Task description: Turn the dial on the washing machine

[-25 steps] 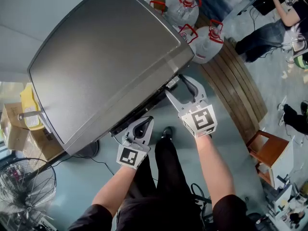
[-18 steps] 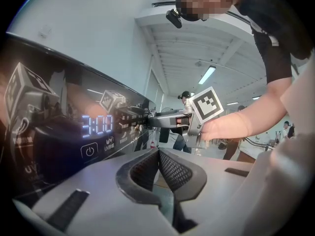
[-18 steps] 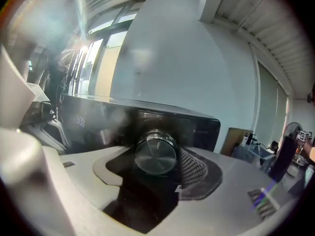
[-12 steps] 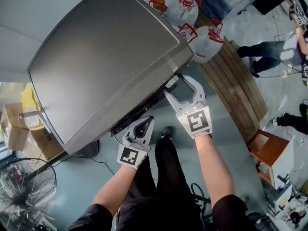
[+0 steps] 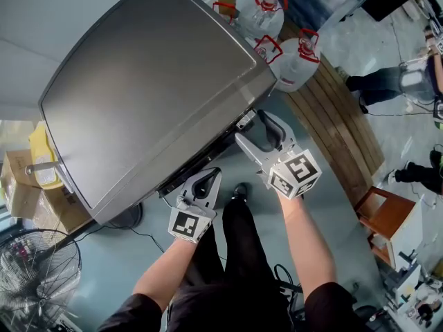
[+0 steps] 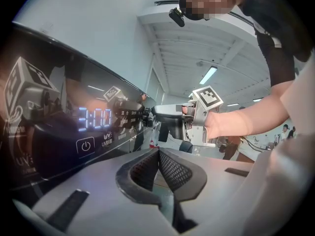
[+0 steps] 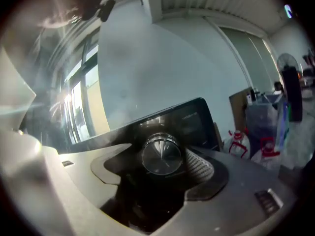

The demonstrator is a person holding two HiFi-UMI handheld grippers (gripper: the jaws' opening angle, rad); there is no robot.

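Head view | clear jugs [image 5: 299, 64] beside washing machine [image 5: 152, 81] | contents unclear

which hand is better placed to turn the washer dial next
Right. The right gripper has the dial between its fingers, which have just been opening. The left gripper is shut, beside the display, away from the dial.
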